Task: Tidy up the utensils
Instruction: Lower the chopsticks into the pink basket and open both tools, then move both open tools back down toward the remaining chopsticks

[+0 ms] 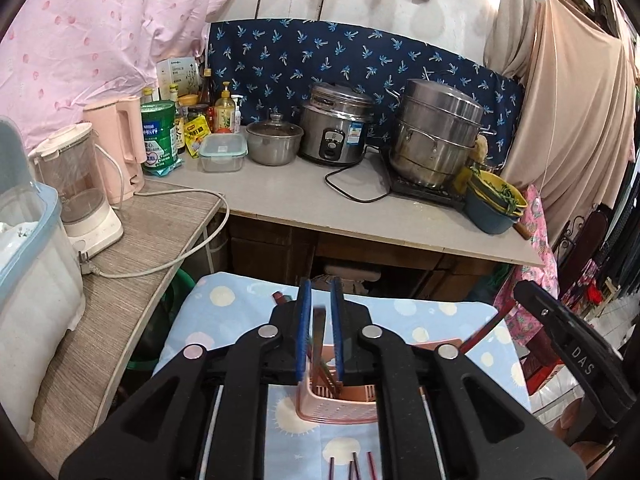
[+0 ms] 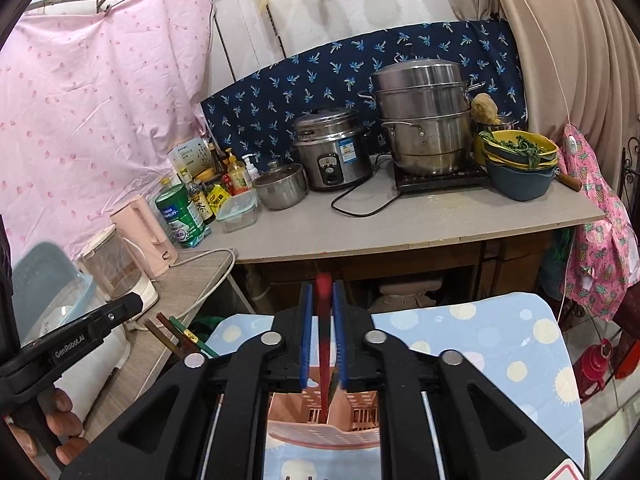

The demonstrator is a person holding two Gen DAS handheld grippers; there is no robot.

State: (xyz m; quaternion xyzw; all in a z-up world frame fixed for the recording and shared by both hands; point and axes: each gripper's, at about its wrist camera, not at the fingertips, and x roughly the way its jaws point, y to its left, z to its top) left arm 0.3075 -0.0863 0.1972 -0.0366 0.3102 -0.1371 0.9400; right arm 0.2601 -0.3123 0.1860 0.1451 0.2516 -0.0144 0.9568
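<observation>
We held both claws narrowly parted: the left gripper [image 1: 319, 330] around a blurred brown chopstick [image 1: 320, 344], the right gripper [image 2: 322, 332] around a red chopstick [image 2: 324, 332], above the slotted pink plastic basket [image 2: 320, 432].

The basket [image 1: 340, 400] lies just under both tongs; loose chopsticks [image 1: 352, 468] lie nearer; the bench [image 1: 360, 208] stands beyond.

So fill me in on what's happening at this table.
A person holds a gripper in each hand above a pink basket on a blue spotted cloth. The left gripper has dark chopsticks between its pads, their lower ends in the basket. The right gripper has a red chopstick between its pads, tip in the basket too. More chopsticks lie on the cloth in front.
</observation>
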